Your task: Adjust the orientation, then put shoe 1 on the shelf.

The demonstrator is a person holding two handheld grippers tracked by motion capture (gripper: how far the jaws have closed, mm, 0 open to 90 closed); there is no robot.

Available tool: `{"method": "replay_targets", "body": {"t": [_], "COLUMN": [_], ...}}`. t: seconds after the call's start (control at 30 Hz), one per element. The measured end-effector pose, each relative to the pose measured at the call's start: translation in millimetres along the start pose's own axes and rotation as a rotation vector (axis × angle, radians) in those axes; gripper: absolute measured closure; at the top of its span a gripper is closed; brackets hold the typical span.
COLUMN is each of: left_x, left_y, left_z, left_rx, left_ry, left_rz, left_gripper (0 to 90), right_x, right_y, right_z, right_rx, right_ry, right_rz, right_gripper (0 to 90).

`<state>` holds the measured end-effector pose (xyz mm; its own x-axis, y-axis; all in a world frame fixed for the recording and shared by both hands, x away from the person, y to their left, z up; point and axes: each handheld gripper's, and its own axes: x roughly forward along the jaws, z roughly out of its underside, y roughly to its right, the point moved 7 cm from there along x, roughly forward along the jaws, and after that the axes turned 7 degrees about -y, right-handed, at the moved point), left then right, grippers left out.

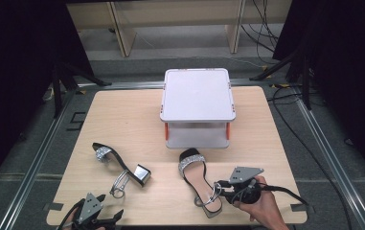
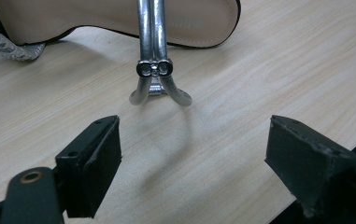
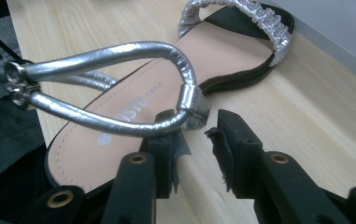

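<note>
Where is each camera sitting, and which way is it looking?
High view: above the table's near edge, looking forward and down at two sandals and a white box; both hands with grippers show.
Left gripper view: on the left gripper, facing the left sandal; open jaws show.
Right gripper view: on the right gripper, facing the right sandal.
Shared: each sandal also shows from above.

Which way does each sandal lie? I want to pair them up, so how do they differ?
The left sandal lies tipped on its side, block heel showing; the right sandal sits flat on its sole. The left sandal has open table around it; the right sandal has the right gripper at its heel. Both have glittery toe bands and silver ankle straps.
</note>
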<state>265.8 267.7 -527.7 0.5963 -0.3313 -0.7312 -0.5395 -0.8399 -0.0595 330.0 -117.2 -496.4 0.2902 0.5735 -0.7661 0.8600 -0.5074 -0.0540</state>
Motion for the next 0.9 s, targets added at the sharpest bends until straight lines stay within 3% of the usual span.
{"method": "replay_targets", "body": {"t": [0.13,0.37,0.5,0.57,0.6,0.73,0.9], "left_x": [0.1,-0.4,-0.3,-0.1,-0.3,0.0,0.1], "left_y": [0.2,0.6,0.4,1.8,0.4,0.6,0.4], "left_z": [0.0,0.2,0.0,-0.9,0.0,0.1,0.7], "left_rx": [0.000,0.004,0.001,-0.009,0.003,-0.001,-0.004], "left_ry": [-0.001,-0.002,-0.001,0.010,-0.003,0.002,0.000], "left_rz": [0.002,0.003,0.003,0.010,0.001,0.004,0.005], "left_gripper": [17.6,17.6,17.6,17.6,17.7,17.7,17.6], "right_x": [7.5,9.1,8.3,7.6,6.5,3.6,-4.3], "right_y": [4.7,3.4,1.0,0.6,-3.4,-9.6,-19.5], "right_z": [-1.0,-2.3,-4.3,-6.7,-8.8,-18.3,-42.4], "right_rx": [-0.006,-0.007,-0.021,-0.052,-0.046,-0.093,-0.164], "right_ry": [-0.028,-0.043,-0.018,-0.021,-0.028,-0.018,-0.007], "right_rz": [0.003,-0.056,-0.067,-0.048,-0.043,-0.046,-0.022], "right_gripper": [72.6,81.2,86.5,87.2,87.4,87.5,87.7]}}
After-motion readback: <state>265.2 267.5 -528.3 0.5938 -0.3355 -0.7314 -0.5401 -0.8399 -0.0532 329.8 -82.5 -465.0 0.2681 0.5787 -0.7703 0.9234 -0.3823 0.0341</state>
